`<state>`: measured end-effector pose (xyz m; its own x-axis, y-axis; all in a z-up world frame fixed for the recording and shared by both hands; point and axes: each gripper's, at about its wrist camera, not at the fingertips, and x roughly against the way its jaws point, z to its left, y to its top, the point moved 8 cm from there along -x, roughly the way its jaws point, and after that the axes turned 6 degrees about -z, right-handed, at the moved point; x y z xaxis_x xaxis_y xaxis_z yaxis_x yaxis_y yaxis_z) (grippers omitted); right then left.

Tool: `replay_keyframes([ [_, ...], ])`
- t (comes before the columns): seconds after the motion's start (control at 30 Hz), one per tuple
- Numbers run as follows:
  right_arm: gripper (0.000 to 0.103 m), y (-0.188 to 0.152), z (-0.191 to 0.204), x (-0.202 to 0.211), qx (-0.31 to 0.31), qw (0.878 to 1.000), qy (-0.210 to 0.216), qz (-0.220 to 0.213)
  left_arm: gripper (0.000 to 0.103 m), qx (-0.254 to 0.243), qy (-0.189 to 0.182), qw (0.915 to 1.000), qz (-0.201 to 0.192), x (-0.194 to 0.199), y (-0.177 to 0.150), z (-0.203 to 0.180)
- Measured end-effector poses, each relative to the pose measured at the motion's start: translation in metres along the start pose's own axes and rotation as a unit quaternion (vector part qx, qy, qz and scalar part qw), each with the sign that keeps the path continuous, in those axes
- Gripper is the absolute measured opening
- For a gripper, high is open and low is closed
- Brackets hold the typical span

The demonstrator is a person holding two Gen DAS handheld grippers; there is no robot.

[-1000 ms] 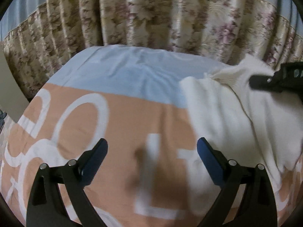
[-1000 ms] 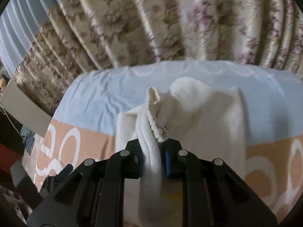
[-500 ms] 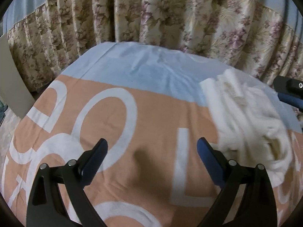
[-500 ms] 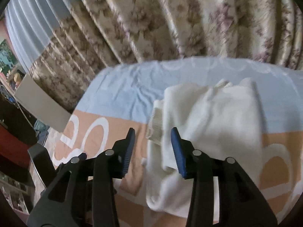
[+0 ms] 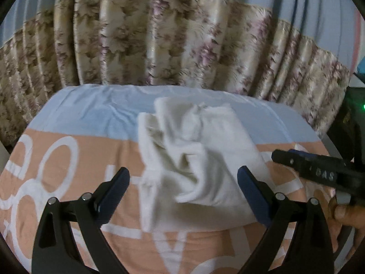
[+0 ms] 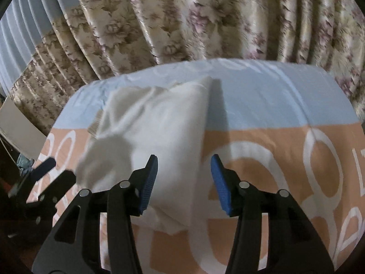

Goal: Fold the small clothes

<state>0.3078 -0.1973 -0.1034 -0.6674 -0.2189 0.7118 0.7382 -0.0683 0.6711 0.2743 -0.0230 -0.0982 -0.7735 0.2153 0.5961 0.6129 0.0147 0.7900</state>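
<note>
A cream white small garment [image 5: 196, 159] lies loosely folded and rumpled on the orange, blue and white sheet [image 5: 68, 182]; it also shows in the right wrist view [image 6: 159, 137]. My left gripper [image 5: 183, 182] is open and empty, its jaws wide apart just in front of the garment's near edge. My right gripper [image 6: 184, 173] is open and empty, held over the garment's near right corner. The right gripper also shows at the right edge of the left wrist view [image 5: 319, 171], and the left gripper shows at the left edge of the right wrist view [image 6: 41, 182].
A flowered curtain [image 5: 182, 45] hangs right behind the sheet's far edge. The sheet [image 6: 296, 159] stretches to the right of the garment. A pale board [image 6: 20, 132] stands at the left. A dark device with a green light [image 5: 355, 114] is at the far right.
My right gripper let go of the garment's edge and opened wider. The garment dropped into a folded heap. Both grippers shifted, so the garment now sits centred before the left one.
</note>
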Motion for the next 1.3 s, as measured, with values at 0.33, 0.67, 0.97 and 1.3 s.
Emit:
replay_keyframes([
  [0.33,0.061,-0.034,-0.014,-0.005,0.01,1.0,-0.006,0.013,0.028,0.008,0.023,0.9991,0.034,-0.03,-0.023,0.001],
  [0.67,0.063,-0.05,-0.01,-0.006,0.003,1.0,0.011,0.017,0.008,-0.011,0.049,0.9983,0.027,-0.008,-0.05,0.035],
  [0.97,0.069,-0.07,-0.005,-0.027,0.019,0.999,-0.001,0.03,0.101,-0.043,0.105,0.9935,0.015,-0.012,-0.066,0.059],
  [1.3,0.074,-0.047,-0.018,-0.008,0.019,1.0,0.001,0.001,0.101,0.023,0.085,0.9936,-0.071,0.033,0.015,0.066],
])
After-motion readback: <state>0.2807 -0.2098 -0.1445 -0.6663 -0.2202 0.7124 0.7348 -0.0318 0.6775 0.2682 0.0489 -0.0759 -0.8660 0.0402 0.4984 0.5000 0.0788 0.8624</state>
